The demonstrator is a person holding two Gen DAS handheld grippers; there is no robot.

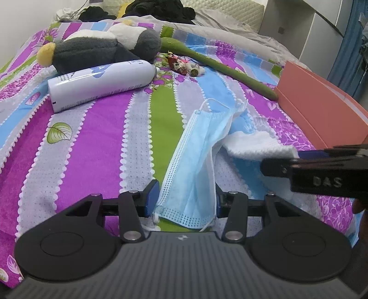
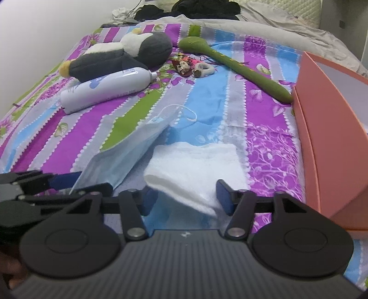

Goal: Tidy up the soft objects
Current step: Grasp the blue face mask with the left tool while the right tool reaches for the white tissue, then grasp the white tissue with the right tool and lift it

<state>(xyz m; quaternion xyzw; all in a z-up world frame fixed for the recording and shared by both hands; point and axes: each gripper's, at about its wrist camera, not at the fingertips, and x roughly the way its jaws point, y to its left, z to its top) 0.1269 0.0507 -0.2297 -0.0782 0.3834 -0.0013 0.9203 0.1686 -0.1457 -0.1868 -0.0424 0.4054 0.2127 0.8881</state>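
Note:
A light blue face mask [image 1: 197, 156] lies on the striped bedsheet [image 1: 96, 142]. Its near end sits between the fingers of my left gripper [image 1: 185, 200], which is open, and the pads stand at the mask's edges without pinching it. Just right of the mask lies a white folded cloth [image 2: 195, 161]. A corner of it reaches between the fingers of my right gripper [image 2: 187, 197], which is open too. The mask [image 2: 122, 156] leans partly over the cloth's left side. The right gripper's fingers [image 1: 276, 168] enter the left wrist view from the right, beside the cloth [image 1: 257, 145].
A grey and white plush penguin [image 1: 101, 46] and a white spray can [image 1: 101, 82] lie at the far left. A long green plush stick [image 1: 220, 64] and small trinkets [image 1: 184, 65] lie behind. An orange box [image 2: 329, 128] stands at the right. Dark clothes [image 1: 158, 9] are piled at the back.

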